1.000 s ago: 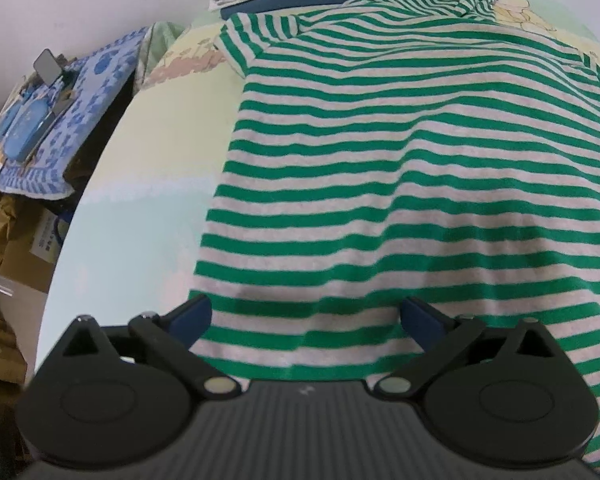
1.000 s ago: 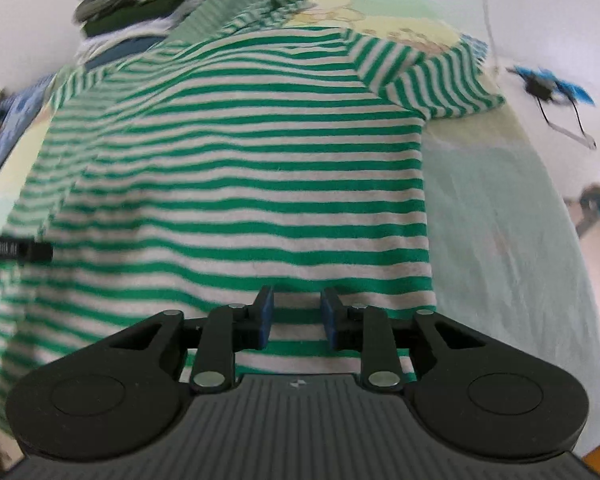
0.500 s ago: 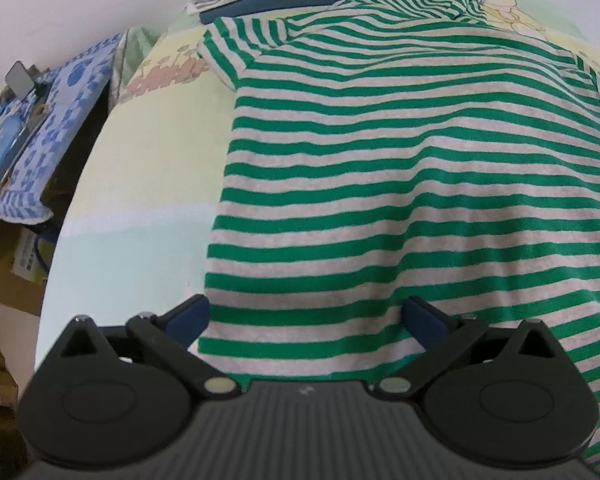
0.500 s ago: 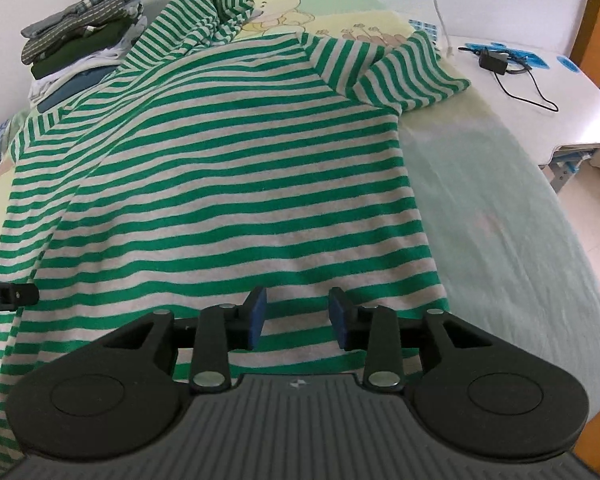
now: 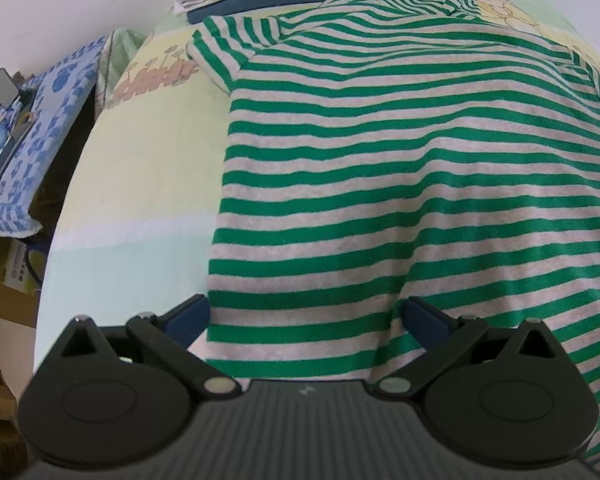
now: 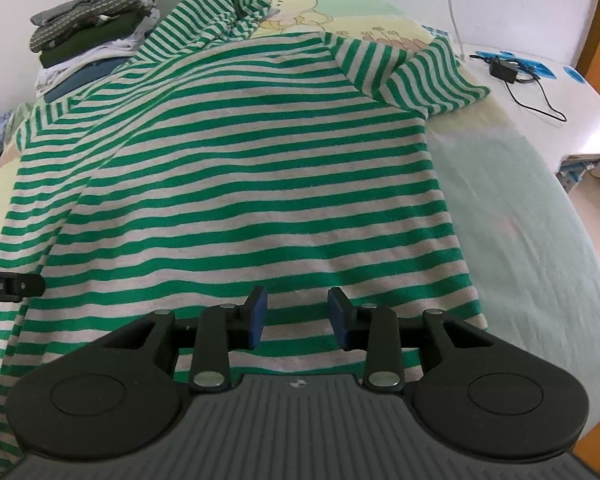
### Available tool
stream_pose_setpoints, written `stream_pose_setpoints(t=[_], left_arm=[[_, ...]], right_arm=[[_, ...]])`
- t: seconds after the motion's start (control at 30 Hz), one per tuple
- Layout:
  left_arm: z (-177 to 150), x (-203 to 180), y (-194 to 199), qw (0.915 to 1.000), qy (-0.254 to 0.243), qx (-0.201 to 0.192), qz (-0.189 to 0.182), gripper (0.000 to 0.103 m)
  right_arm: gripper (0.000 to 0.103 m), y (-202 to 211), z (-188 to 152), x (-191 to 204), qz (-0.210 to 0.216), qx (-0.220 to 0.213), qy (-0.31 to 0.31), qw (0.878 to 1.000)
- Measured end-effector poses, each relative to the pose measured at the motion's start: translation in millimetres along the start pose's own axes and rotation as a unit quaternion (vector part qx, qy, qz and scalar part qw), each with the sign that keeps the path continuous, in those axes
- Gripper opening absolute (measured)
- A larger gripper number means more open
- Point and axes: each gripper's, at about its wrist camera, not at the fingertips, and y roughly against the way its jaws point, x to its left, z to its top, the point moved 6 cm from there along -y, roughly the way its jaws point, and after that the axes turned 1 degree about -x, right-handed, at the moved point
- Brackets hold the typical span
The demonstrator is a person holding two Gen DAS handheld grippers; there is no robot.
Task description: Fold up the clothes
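A green and grey-white striped shirt [image 5: 400, 168] lies spread flat on the bed, collar end far from me, hem near me. My left gripper [image 5: 306, 316] stands wide open over the hem by the shirt's left edge, with the cloth lying between its blue pads [image 5: 188, 316] and not clamped. In the right wrist view the same shirt [image 6: 240, 180] fills the middle. My right gripper [image 6: 298, 316] is open above the hem near the right side seam and holds nothing. The tip of the left gripper [image 6: 12, 286] shows at the left border.
A stack of folded clothes [image 6: 92, 40] sits at the far left corner of the bed [image 6: 520, 220]. A white table [image 6: 580, 120] with a black charger and cable [image 6: 512, 76] stands to the right. A blue patterned cloth with small items [image 5: 32, 140] and cardboard boxes lie left.
The right gripper's jaws have spread apart step by step, and its view has pulled back to show more of the bed. The left gripper stayed wide open and shifted slightly left along the hem.
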Motion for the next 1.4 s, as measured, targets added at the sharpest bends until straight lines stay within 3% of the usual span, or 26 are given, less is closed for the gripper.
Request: stream_pose_setpoints(t=[0.37, 1.0, 1.4], left_arm=[[0.9, 6.4, -1.9, 1.0000, 0.002, 0.000, -0.003, 0.102], [7.7, 18.1, 2.3, 0.9974, 0.060, 0.002, 0.039, 0.102], [19.7, 8.1, -0.8, 0.9971, 0.056, -0.001, 0.051, 0.102]], right_arm=[[0.036, 1.3, 1.9, -1.9, -0.020, -0.017, -0.015, 1.000], [0.036, -11.3, 33.6, 3.9, 0.028, -0.023, 0.032, 0.999], [0.035, -19.2, 43.8, 4.8, 0.044, -0.028, 0.057, 0.997]])
